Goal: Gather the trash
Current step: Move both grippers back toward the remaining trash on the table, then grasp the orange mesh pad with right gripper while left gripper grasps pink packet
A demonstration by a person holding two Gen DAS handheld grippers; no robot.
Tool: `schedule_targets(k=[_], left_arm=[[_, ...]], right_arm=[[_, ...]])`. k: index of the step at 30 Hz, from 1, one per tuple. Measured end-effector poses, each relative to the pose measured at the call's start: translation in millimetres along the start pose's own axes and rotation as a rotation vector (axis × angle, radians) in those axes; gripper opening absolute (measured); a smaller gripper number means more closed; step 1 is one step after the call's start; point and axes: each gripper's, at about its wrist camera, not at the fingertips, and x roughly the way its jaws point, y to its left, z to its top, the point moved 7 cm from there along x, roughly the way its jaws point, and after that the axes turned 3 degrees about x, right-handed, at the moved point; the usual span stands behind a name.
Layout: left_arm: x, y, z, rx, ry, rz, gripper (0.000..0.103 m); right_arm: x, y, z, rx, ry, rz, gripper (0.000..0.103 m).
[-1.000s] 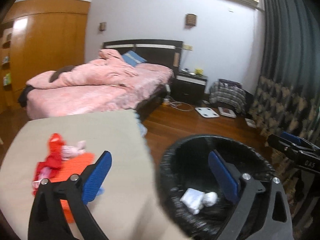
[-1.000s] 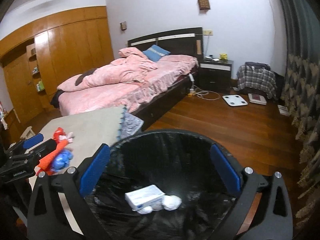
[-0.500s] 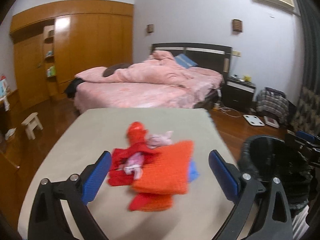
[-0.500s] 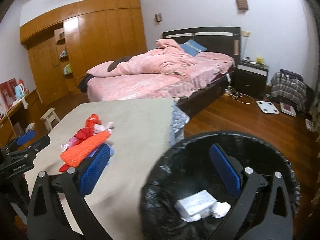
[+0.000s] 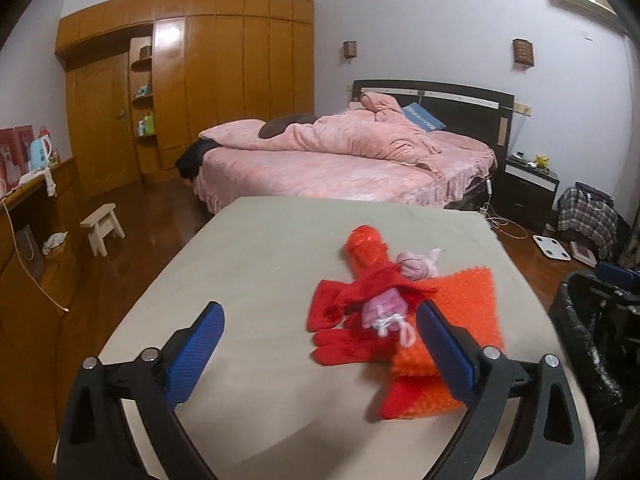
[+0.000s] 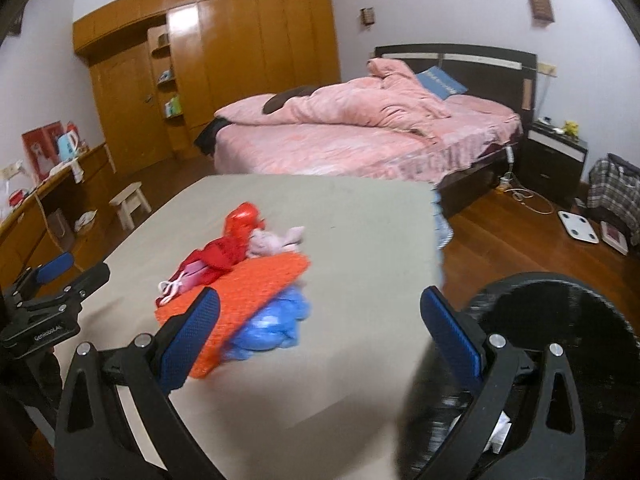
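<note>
1. Left wrist view: the left claw (image 5: 318, 342) hangs low over the near edge of the beige surface (image 5: 256, 248), its two blue-padded fingers (image 5: 194, 354) spread wide with nothing between them.
2. Ahead of it, on the right half of the surface, lies the heap of trash (image 5: 396, 320): a red glove (image 5: 352, 346), a shiny red bottle-shaped piece (image 5: 366, 248), a small pink bundle with white string (image 5: 386, 312), and an orange mesh pad (image 5: 460, 320) underneath. The claw's right finger sits just in front of the orange pad; I cannot tell whether it touches it.
3. At the far right edge stands the black bin (image 5: 588, 344) lined with a black bag, beside the surface, with the other claw's blue tip above its rim.
4. Behind are a pink bed (image 5: 340, 160), a wooden wardrobe (image 5: 192, 80) and a small white stool (image 5: 102, 228) on the dark wood floor.
5. Right wrist view: the right claw (image 6: 320, 340) is also spread wide and empty, with its left finger over the near end of the orange mesh pad (image 6: 248, 296) and its right finger over the rim of the black bin (image 6: 560, 320).
6. The heap sits left of centre on the surface (image 6: 360, 220); from this side a crumpled blue bag (image 6: 276, 320) shows under the orange pad, touching it.
7. The left claw (image 6: 48, 280) shows at the far left edge, near the heap but apart from it.
8. A bit of white rubbish (image 6: 502, 432) shows low inside the bin, mostly hidden by the claw.
</note>
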Motion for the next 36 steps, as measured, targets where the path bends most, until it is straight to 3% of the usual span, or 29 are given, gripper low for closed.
schedule_targets(k=[4,7,18,20,21,23,25,28,30,36], left_arm=[[4.7,13.8,-8.0,-0.008,0.019,0.007,0.093],[8.6,21.5,-14.1,-0.013,0.033,0.009,0.092],[14.6,29.4,-22.2,-0.021,0.048,0.000,0.092],[15.1,29.1,-22.9,-0.024,0.050,0.001,0.092],[15.7,28.9,-23.3,-0.026,0.052,0.001,0.092],[15.5,29.6,-24.2,-0.027,0.054,0.002,0.092],[15.5,29.4,-24.4,-0.027,0.054,0.002,0.092],[15.7,27.3,-24.2,-0.024,0.055,-0.001,0.092],[15.8,26.1,-24.3,-0.022,0.056,-0.004,0.092],[14.2,19.9,-23.0,-0.016,0.054,-0.010,0.092]], right_arm=[[15.7,24.0,-6.7,-0.020,0.034,0.029,0.095],[25.6,39.1,-13.9,-0.031,0.068,0.055,0.083],[46.5,73.4,-42.9,-0.057,0.189,0.142,0.056],[51.0,77.4,-45.7,-0.052,0.214,0.177,0.042],[53.4,79.8,-47.9,-0.049,0.225,0.191,0.040],[54.1,82.1,-49.1,-0.049,0.235,0.207,0.022],[53.3,84.8,-49.4,-0.059,0.240,0.230,0.011],[49.2,81.6,-46.4,-0.057,0.229,0.241,0.010],[46.9,75.9,-44.3,-0.057,0.221,0.225,0.005],[41.3,53.9,-39.0,-0.047,0.203,0.162,0.005]])
